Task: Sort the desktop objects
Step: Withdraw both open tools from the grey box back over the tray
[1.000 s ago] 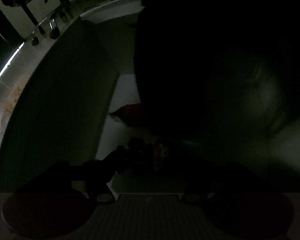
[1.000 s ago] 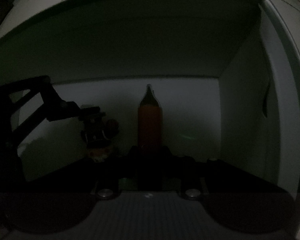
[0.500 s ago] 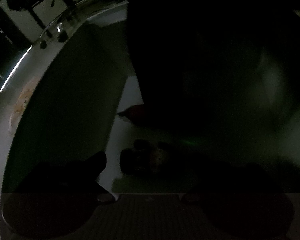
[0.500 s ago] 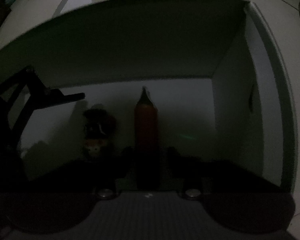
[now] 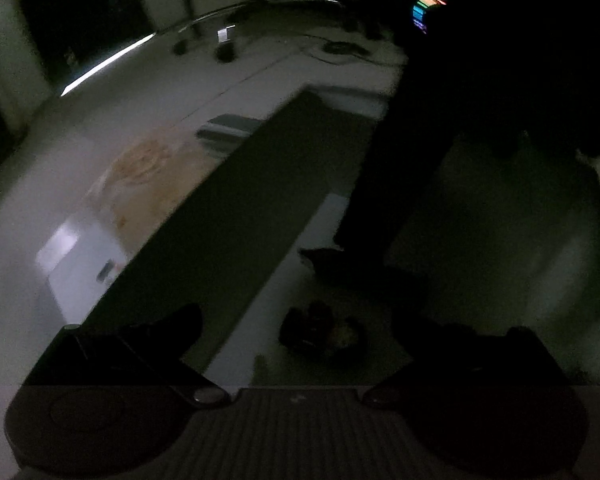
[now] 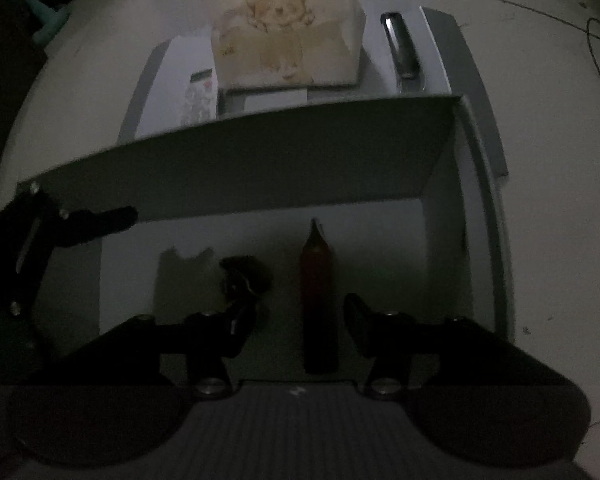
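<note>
Right gripper [image 6: 300, 328] jaws opening, red marker [image 6: 318, 280] lay loose between them on box [image 6: 260, 164] floor. Small dark figure [image 6: 244, 276] at ten o'clock. Left gripper [image 5: 296, 336] opening wide, empty. Bear-print carton [image 6: 288, 36] beyond at twelve; lettering unreadable.

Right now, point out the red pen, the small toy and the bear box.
red pen [image 6: 317, 280], right wrist view, mid barrel
small toy [image 6: 246, 276], right wrist view, dark body
bear box [image 6: 288, 48], right wrist view, printed top face
</note>
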A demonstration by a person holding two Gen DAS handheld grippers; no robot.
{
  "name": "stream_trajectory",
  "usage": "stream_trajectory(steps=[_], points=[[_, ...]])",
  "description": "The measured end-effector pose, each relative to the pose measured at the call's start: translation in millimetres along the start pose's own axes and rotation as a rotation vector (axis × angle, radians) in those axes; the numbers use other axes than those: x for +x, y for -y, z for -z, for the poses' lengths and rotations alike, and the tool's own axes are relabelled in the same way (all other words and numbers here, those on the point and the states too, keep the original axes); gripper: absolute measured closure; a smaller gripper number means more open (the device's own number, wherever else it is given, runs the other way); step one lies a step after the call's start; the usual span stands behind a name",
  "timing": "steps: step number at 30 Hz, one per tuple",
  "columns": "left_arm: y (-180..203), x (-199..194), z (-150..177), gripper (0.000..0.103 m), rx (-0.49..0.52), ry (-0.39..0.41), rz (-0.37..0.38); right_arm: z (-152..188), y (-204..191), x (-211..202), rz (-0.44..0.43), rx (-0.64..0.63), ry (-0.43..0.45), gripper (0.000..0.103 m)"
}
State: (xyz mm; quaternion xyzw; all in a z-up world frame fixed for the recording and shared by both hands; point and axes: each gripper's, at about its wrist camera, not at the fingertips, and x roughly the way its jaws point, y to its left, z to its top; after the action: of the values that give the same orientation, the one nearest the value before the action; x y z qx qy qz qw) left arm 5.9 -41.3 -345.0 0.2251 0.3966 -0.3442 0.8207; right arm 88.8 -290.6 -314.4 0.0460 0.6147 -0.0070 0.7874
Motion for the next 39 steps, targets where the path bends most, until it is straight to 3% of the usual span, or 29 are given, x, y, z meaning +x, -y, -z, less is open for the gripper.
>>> stream_trajectory(steps=[3, 9, 17, 20, 26, 32, 39], points=[[-21.6, -2.7, -18.2, 0.000, -0.145, -0.029, 0.012, -17.2, 0.4, -5.9, -0.015, 0.003, 0.013, 0.046], [-70.0, -4.9, -49.5, 0.000, -0.493, -0.097, 0.054, -19.2, 1.7, -34.0, -0.031, -0.002, 0.020, 0.045], [-98.7, -26.8, -62.6, 0.000, -0.708, -0.134, 0.046, -30.7, -4.8, -71.8, -0.027, -0.001, 0.077, 0.036], [-107.6, -31.3, -69.7, 0.000, -0.741, -0.098, 0.035, -39.0, -6.4, -83.6, -0.013, 0.001, 0.110, 0.026], [-121.8, -33.9, -77.1, 0.000, -0.794, -0.108, -0.021, -58.0, -4.3, -98.8, 0.014, -0.007, 0.148, 0.025], [-131.8, -48.7, -112.7, 0.000, -0.748, -0.091, -0.087, -83.2, -0.5, -128.4, 0.020, 0.013, 0.190, 0.025], [-158.7, -49.6, -141.4, 0.000, -0.813, -0.111, -0.119, -114.6, 6.4, -165.2, 0.054, 0.032, 0.238, 0.024]])
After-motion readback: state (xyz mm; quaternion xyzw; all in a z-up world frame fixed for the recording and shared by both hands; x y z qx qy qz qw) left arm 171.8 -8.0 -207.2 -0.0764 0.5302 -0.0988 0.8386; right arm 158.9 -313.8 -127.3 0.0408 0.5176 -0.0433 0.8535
